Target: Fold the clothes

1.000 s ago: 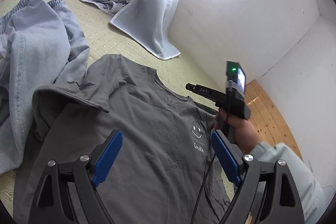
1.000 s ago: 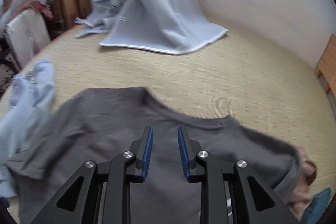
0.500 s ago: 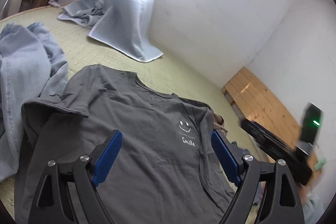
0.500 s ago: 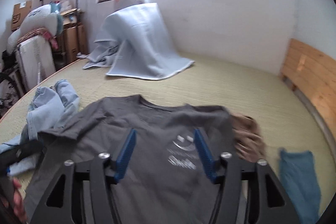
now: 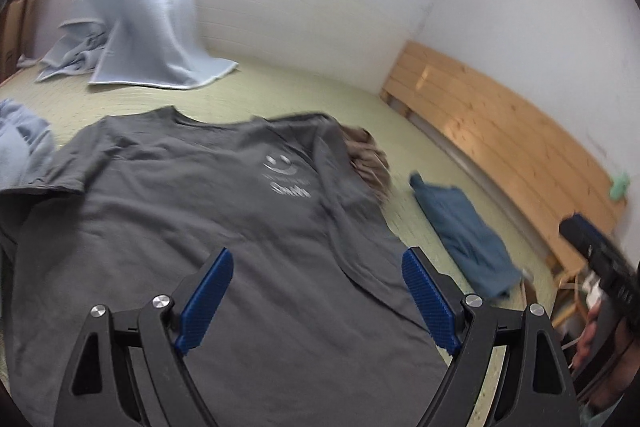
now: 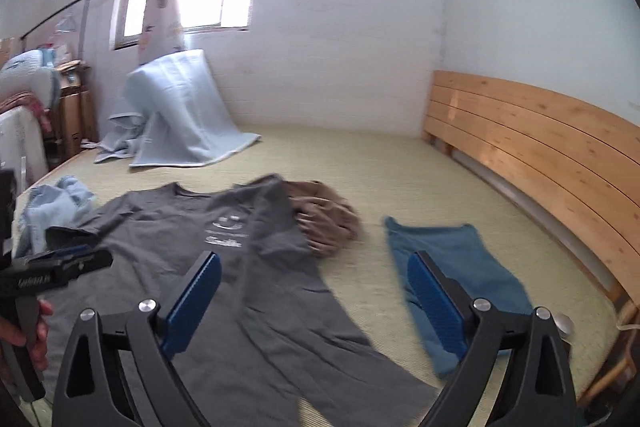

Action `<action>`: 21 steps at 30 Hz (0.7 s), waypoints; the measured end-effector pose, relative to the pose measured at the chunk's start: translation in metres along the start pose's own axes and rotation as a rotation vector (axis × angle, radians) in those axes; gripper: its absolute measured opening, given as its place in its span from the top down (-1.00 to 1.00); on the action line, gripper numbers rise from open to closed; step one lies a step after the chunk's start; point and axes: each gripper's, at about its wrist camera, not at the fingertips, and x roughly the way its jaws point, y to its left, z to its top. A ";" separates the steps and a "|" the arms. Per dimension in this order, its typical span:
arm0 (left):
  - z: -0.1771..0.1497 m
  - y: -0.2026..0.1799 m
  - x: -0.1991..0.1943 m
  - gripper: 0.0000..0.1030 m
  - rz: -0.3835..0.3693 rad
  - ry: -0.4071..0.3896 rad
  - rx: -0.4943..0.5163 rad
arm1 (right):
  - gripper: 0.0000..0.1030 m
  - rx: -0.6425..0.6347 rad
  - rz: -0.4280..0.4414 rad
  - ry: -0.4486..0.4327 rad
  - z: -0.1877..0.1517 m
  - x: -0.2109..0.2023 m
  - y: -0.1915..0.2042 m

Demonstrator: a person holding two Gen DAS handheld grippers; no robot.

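Straw-matted bed [image 6: 400, 187]: limp, light dark-grey cotton T-shirt [image 5: 208, 227], which we would pinch at shoulder seams; left tongs [image 5: 316, 299] apart, right tongs [image 6: 314, 301] opening, both empty.

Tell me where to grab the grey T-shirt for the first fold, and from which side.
Probably pinch the grey T-shirt at its sleeve edge beside the brown garment, coming in from the headboard side: it lies flat, print up, and that edge is free on the mat.
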 end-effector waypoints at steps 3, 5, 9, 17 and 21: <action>-0.013 -0.036 0.007 -0.73 -0.011 0.022 0.059 | -0.91 0.048 -0.042 0.007 -0.008 -0.007 -0.025; -0.024 -0.065 0.012 -0.73 -0.027 0.049 0.096 | -0.95 0.078 -0.095 0.019 -0.013 -0.011 -0.046; -0.046 -0.116 0.024 -0.73 -0.068 0.125 0.149 | -0.95 0.222 -0.152 0.050 -0.030 -0.013 -0.102; -0.082 -0.214 0.060 -0.73 -0.161 0.223 0.237 | -0.95 0.503 -0.238 0.083 -0.063 -0.028 -0.199; -0.093 -0.256 0.081 -0.73 -0.199 0.236 0.292 | -0.95 0.544 -0.238 0.093 -0.070 -0.030 -0.216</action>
